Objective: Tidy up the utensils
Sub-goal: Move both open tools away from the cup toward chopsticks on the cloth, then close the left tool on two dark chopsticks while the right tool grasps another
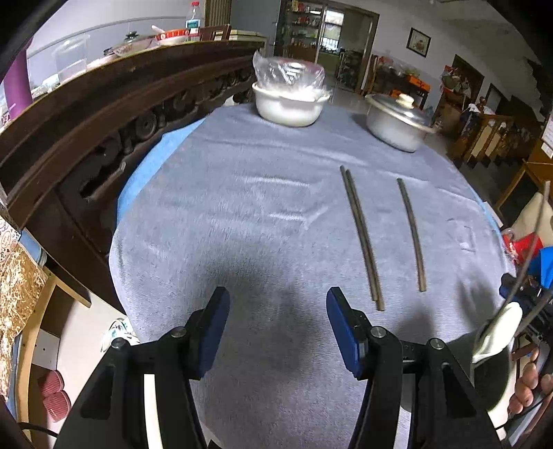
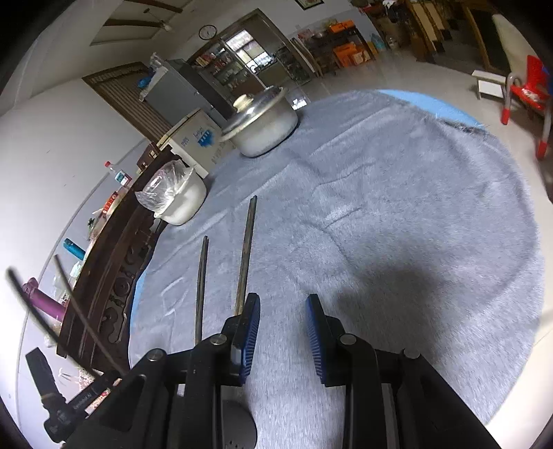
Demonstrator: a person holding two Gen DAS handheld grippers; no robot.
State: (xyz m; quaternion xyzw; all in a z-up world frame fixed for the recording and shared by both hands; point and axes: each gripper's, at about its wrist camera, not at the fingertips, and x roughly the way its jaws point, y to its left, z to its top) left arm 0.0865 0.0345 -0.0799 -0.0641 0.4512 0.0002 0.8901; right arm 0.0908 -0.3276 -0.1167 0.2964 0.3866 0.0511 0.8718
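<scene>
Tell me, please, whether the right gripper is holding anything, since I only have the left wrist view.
Observer: No. The right gripper has its jaws apart, with only the grey cloth between them.
Operator: Thank you. Where is it relative to the chopsticks?
Observer: The single chopstick has its near end hidden behind the finger on the picture's left; the pair lies further left.
Operator: Is anything notable in the room behind?
Observer: A round wall clock hangs high on the far wall.
</scene>
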